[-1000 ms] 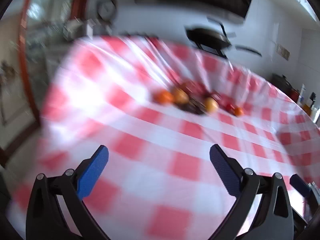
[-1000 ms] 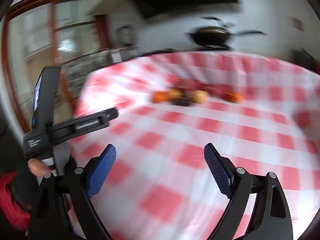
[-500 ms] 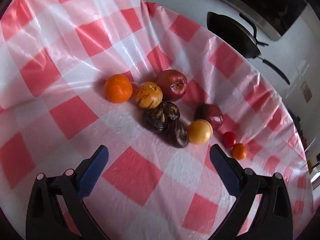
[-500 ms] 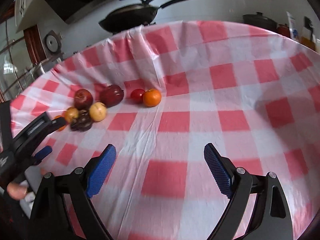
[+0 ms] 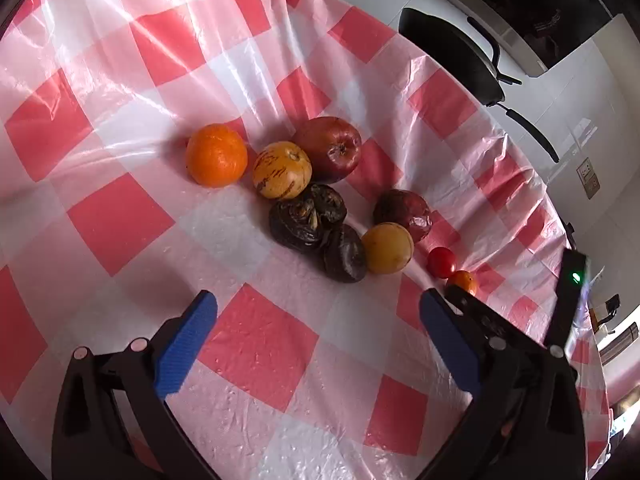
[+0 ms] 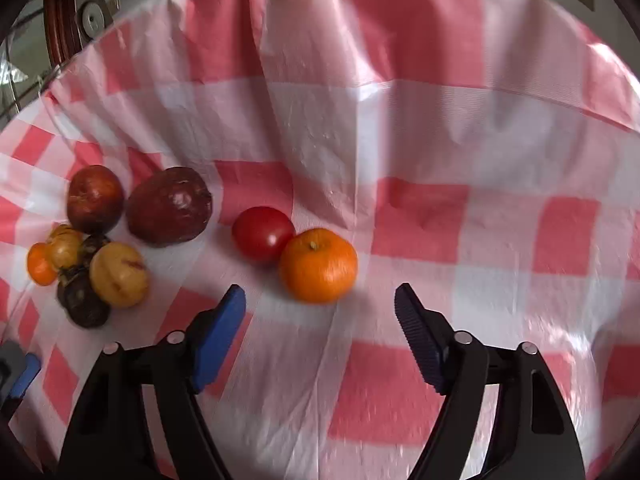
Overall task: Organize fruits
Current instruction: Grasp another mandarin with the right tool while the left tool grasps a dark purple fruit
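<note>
Several fruits lie together on the red-and-white checked tablecloth [image 5: 120,224]. The left wrist view shows an orange [image 5: 216,155], a striped yellow fruit [image 5: 282,170], a red apple [image 5: 328,148], dark wrinkled fruits [image 5: 306,218], a dark red fruit [image 5: 402,214] and a yellow round fruit [image 5: 387,248]. My left gripper [image 5: 316,304] stands open just short of them, holding nothing. A tomato [image 6: 262,234] touches a small orange [image 6: 318,266]. My right gripper [image 6: 320,294] is closing, with the small orange at the mouth of its jaws and the pads clear of it.
A black pan [image 5: 452,56] sits on the counter beyond the table's far edge. The right gripper's black frame [image 5: 484,320] crosses in front of my left gripper's right finger. The cloth is creased and hangs over the table's rim. Bare cloth lies to the right of the small orange.
Both grippers swung down over the table toward the fruits. The right one then came in close to the small orange and tomato, and its jaws narrowed. The left one has held still lately.
</note>
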Motion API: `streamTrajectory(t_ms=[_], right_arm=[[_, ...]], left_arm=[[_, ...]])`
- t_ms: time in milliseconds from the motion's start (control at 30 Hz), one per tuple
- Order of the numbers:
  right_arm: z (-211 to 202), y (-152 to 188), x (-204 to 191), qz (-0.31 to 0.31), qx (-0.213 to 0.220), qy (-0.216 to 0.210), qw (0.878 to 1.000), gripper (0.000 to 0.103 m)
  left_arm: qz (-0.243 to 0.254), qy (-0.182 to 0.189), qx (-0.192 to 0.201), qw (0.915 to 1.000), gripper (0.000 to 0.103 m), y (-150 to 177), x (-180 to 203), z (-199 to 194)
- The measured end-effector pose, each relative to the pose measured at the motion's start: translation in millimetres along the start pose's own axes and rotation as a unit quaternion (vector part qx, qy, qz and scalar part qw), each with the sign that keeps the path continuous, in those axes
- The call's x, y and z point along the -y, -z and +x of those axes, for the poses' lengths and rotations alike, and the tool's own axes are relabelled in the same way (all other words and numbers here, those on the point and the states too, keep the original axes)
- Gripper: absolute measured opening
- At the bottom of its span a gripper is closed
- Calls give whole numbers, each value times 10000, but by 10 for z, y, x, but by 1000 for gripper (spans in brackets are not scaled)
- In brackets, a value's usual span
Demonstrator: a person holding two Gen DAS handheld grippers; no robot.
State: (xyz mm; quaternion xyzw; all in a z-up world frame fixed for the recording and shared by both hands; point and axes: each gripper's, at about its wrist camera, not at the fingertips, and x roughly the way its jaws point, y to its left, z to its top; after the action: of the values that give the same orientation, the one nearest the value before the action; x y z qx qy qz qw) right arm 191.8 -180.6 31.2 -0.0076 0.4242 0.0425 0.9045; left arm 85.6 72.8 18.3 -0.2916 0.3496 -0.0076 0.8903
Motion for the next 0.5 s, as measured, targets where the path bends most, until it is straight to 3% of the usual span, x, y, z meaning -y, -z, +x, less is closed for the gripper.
streamTrajectory(t_ms=[67,133,233,333,500], right_arm=[[103,-56,11,30,-129,6,9999,59],[145,-76,32,93,-165,-68,9998,57],[123,-49,27,45,-119,-160,9998,41],[15,46,18,104,-2,-138,9999,41],[-284,319,70,888,378,-683,9930,41]], left_arm=[[-13,-5,-8,10000,101,3,-5,2],[19,-17,-20,10000,101,5,7,6],[35,-30,-16,10000,101,4,12,3],[31,-95,13,9999,101,0,-2,-8],[-4,-611,255,9978,101,-38,-53,-68]])
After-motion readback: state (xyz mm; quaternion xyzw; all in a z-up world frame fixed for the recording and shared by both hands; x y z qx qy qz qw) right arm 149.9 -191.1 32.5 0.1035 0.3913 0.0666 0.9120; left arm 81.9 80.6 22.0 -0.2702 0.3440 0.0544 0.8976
